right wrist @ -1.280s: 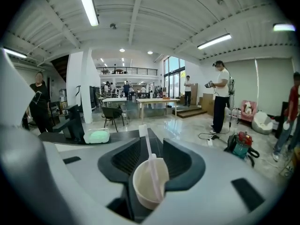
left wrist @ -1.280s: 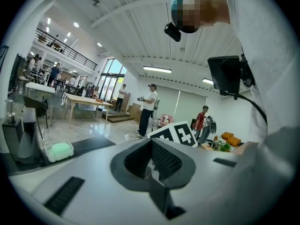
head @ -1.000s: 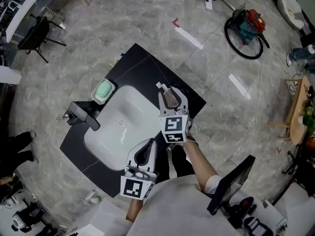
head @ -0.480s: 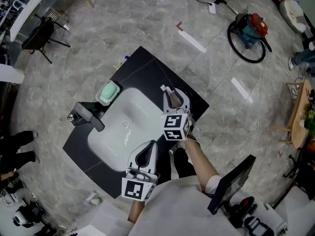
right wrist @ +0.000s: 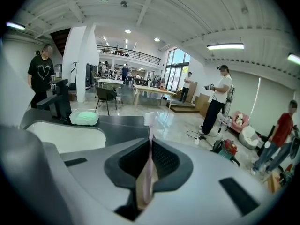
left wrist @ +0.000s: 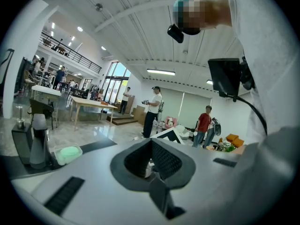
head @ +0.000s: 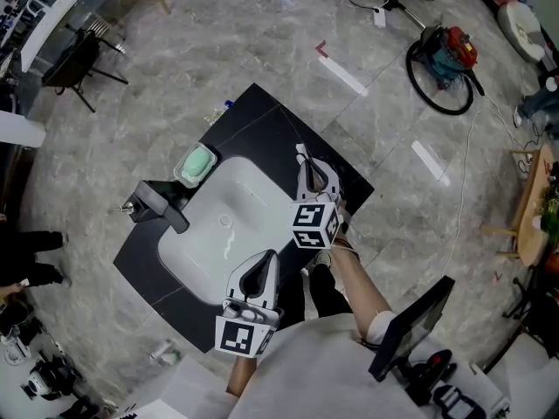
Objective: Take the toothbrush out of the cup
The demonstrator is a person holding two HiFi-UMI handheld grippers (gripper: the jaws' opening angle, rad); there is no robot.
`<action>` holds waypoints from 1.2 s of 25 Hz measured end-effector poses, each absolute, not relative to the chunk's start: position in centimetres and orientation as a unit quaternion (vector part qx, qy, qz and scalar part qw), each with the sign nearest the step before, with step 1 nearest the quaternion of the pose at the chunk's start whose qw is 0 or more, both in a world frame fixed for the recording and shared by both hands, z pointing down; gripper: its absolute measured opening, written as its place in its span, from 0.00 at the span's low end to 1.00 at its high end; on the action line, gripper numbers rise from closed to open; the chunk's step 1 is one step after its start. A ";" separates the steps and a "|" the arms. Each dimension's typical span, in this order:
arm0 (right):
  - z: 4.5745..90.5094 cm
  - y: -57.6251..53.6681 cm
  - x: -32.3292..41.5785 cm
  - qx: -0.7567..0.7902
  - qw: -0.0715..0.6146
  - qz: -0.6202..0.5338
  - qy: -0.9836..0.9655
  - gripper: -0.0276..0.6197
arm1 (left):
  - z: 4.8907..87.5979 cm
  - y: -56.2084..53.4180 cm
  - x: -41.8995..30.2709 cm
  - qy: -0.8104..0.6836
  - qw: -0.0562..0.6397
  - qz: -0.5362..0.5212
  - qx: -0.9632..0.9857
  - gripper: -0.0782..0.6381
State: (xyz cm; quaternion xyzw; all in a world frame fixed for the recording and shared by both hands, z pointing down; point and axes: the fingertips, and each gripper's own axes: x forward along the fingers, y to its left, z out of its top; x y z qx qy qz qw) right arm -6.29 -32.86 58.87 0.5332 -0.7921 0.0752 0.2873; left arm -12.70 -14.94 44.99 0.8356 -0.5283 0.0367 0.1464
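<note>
A black counter carries a white basin. A black faucet stands at its nine o'clock, and a dish holding green soap sits at ten. At three o'clock the right gripper is closing its jaws onto the toothbrush, which stands upright between them. The left gripper, at six, is pressed together and empty.

No legible text, brands or numbers in any view. Cubes on left gripper and right gripper carry square markers only, no characters.
</note>
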 end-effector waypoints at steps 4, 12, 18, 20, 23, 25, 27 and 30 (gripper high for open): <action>58.1 -32.8 -6.0 0.537 0.266 0.080 -0.796 0.08 | 44.8 -15.1 -12.7 -0.528 0.143 0.034 0.836 0.12; 55.5 -31.0 -6.0 0.536 0.212 0.061 -0.815 0.08 | 44.8 -15.1 -12.1 -0.529 0.165 0.020 0.832 0.12; 54.3 -28.8 -5.8 0.525 0.164 0.041 -0.834 0.08 | 44.7 -14.7 -12.0 -0.522 0.149 0.027 0.839 0.11; 53.9 -28.5 -5.5 0.525 0.148 0.044 -0.837 0.08 | 44.6 -14.6 -11.8 -0.524 0.156 0.024 0.837 0.12; 52.4 -28.0 -5.0 0.525 0.120 0.046 -0.842 0.08 | 44.5 -14.4 -11.7 -0.519 0.141 0.033 0.842 0.12; 50.8 -27.7 -4.9 0.521 0.096 0.028 -0.848 0.08 | 44.3 -14.3 -11.5 -0.522 0.147 0.029 0.840 0.12; 49.4 -27.6 -4.7 0.521 0.073 0.015 -0.850 0.08 | 44.1 -14.4 -11.4 -0.524 0.154 0.024 0.837 0.12; 48.8 -27.8 -4.5 0.525 0.057 0.017 -0.849 0.08 | 44.2 -14.3 -11.4 -0.517 0.131 0.034 0.845 0.11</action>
